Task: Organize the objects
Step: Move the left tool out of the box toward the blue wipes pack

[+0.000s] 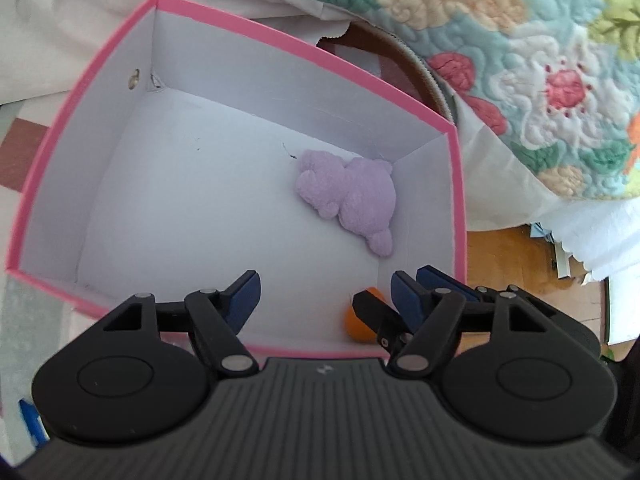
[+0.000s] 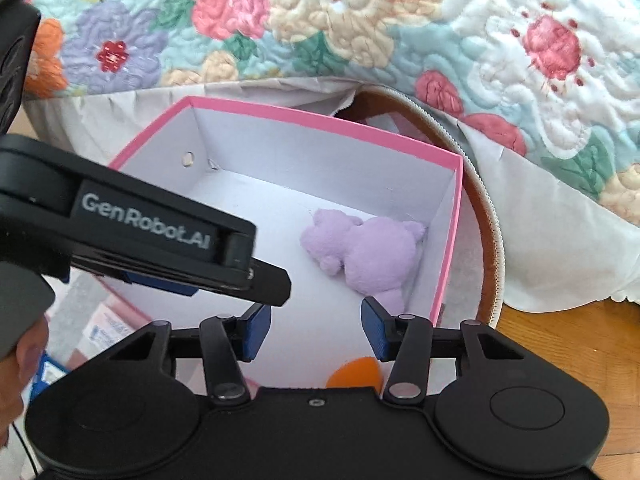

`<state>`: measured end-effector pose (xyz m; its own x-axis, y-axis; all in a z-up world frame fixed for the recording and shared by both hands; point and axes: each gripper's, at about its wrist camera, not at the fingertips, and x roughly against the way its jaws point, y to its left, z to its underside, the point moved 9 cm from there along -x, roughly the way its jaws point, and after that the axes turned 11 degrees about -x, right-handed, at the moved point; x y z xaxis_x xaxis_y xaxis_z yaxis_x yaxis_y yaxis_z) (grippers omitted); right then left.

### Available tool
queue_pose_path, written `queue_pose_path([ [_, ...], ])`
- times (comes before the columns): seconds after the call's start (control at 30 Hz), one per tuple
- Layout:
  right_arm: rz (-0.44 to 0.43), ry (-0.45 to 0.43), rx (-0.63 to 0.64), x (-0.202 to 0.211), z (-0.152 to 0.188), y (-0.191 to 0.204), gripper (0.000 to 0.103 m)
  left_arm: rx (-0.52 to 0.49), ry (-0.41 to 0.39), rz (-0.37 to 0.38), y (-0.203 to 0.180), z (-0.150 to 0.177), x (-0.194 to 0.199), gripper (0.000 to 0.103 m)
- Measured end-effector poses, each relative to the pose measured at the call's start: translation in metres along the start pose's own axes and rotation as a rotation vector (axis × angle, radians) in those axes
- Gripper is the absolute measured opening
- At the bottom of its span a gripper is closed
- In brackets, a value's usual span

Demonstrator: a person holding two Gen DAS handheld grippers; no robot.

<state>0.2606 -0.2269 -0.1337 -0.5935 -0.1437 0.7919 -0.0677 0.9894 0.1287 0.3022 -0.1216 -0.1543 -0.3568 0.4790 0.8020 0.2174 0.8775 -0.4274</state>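
— What is being hidden in the pink box (image 1: 304, 46)?
— An orange object (image 1: 360, 326) is being half covered by a gripper finger; its kind cannot be told.
— And the round brown thing (image 2: 486, 216)?
— It is being covered by cloth (image 2: 552, 236).

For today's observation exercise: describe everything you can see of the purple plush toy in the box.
The plush toy is pale lilac, fuzzy and soft-looking, with rounded limbs and small ears. It lies on its side on the white floor of the pink box, tucked into a far corner against a wall. Neither gripper touches it.
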Motion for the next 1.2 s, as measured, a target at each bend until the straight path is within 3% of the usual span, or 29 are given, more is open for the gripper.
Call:
queue_pose_path([
  [0.27,-0.095,0.028,-0.096,0.042,0.009,0.016,0.057,-0.085,0.036,-0.03,-0.013,0.015,0.046,0.072],
  [0.4,-0.142,0.065,-0.098,0.069,0.015,0.031,0.058,-0.096,0.068,-0.064,-0.01,0.026,0.076,0.072],
  [0.6,-0.206,0.062,-0.099,0.117,0.021,0.057,0.06,-0.123,0.054,-0.084,-0.005,0.041,0.129,0.072],
  [0.83,-0.264,0.077,-0.032,0.168,0.035,0.086,0.064,-0.16,0.016,-0.114,0.001,0.063,0.184,0.074],
  [1.2,-0.339,0.12,0.135,0.21,0.071,0.144,0.068,-0.217,-0.005,-0.158,0.012,0.111,0.232,0.075],
])
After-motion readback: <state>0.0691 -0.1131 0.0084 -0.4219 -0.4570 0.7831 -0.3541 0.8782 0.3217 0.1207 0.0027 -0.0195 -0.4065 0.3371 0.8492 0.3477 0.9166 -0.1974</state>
